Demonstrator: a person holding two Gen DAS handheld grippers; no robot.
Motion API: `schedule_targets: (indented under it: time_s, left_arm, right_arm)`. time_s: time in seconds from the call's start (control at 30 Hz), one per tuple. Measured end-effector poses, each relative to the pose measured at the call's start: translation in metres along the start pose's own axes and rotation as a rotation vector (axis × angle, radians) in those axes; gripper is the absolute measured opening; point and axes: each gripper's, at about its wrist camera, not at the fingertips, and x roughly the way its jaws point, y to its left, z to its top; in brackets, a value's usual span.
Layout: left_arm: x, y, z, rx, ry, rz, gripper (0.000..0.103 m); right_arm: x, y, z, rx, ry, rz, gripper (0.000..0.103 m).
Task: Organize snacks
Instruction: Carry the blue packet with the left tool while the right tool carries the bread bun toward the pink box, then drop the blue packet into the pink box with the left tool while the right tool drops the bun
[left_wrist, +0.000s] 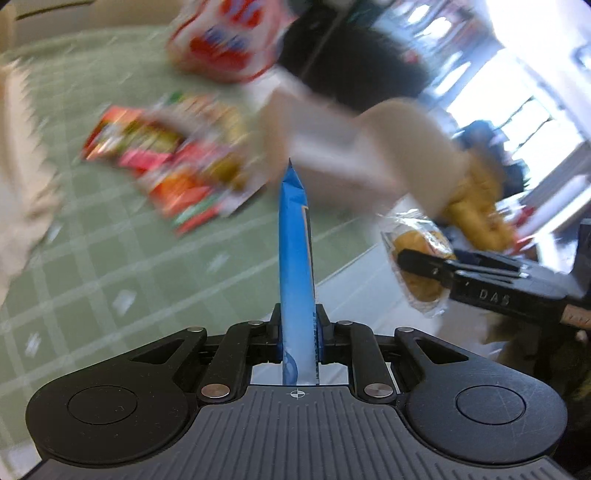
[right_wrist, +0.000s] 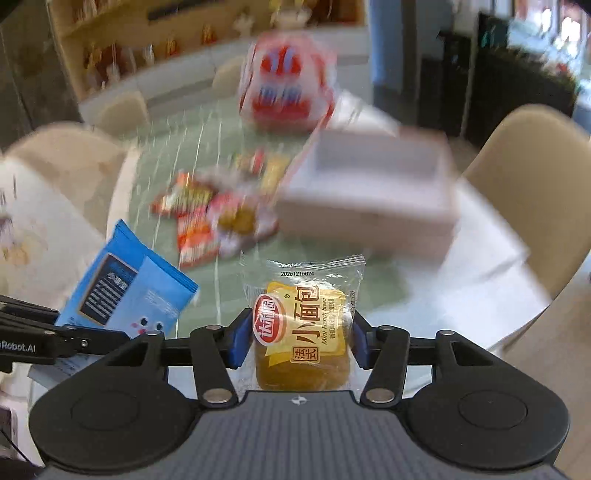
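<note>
My left gripper (left_wrist: 298, 325) is shut on a blue snack packet (left_wrist: 295, 251), held edge-on above the table; the packet also shows flat in the right wrist view (right_wrist: 125, 288). My right gripper (right_wrist: 297, 341) is shut on a clear-wrapped mini French bread (right_wrist: 301, 332), also seen from the left wrist (left_wrist: 417, 258). Several loose red and yellow snack packets (right_wrist: 214, 210) lie on the green checked tablecloth (left_wrist: 110, 266). A white open box (right_wrist: 373, 188) stands to their right, blurred.
A large red and white bag (right_wrist: 288, 85) stands at the far side of the table. Beige chairs (right_wrist: 532, 177) surround the table. Shelves (right_wrist: 147, 44) line the back wall. Both views are motion-blurred.
</note>
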Motion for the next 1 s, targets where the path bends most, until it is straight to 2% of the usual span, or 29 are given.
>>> schedule_targets:
  time_s: [0.1, 0.23, 0.33, 0.43, 0.47, 0.53, 0.6, 0.67, 0.73, 0.8, 0.9, 1.0]
  left_arm:
    - [-0.005, -0.029, 0.053, 0.052, -0.072, -0.092, 0.018]
    - [0.024, -0.057, 0.129, 0.068, -0.133, -0.133, 0.019]
    - [0.073, -0.060, 0.174, -0.009, -0.112, -0.170, 0.019]
    - [0.134, -0.053, 0.199, -0.114, -0.038, -0.275, 0.019]
    - [0.155, -0.050, 0.202, -0.135, -0.008, -0.280, 0.020]
    - [0.191, -0.041, 0.203, -0.143, 0.028, -0.212, 0.023]
    - [0.215, -0.029, 0.201, -0.147, 0.036, -0.133, 0.024]
    - [0.223, -0.011, 0.196, -0.216, 0.006, -0.113, 0.025]
    - [0.215, 0.004, 0.189, -0.285, -0.044, -0.138, 0.025]
    - [0.196, 0.014, 0.179, -0.295, -0.100, -0.130, 0.025]
    - [0.161, 0.018, 0.158, -0.239, -0.160, -0.057, 0.025]
    - [0.135, 0.017, 0.132, -0.204, -0.149, 0.010, 0.025]
  right_arm:
    - [-0.038, -0.017, 0.034, -0.008, -0.126, -0.069, 0.053]
    - [-0.063, -0.044, 0.072, 0.011, -0.239, -0.168, 0.053]
    - [-0.063, -0.064, 0.084, 0.031, -0.265, -0.250, 0.053]
    - [-0.056, -0.086, 0.085, 0.068, -0.250, -0.269, 0.053]
    - [-0.052, -0.093, 0.083, 0.077, -0.238, -0.274, 0.053]
    - [-0.042, -0.107, 0.080, 0.093, -0.210, -0.292, 0.053]
    - [-0.028, -0.119, 0.077, 0.108, -0.170, -0.307, 0.053]
    - [-0.016, -0.127, 0.075, 0.110, -0.140, -0.304, 0.053]
    - [-0.001, -0.131, 0.078, 0.098, -0.115, -0.292, 0.053]
    - [0.015, -0.133, 0.086, 0.084, -0.096, -0.263, 0.053]
    - [0.045, -0.130, 0.105, 0.074, -0.069, -0.190, 0.053]
    - [0.087, -0.119, 0.124, 0.100, -0.014, -0.079, 0.053]
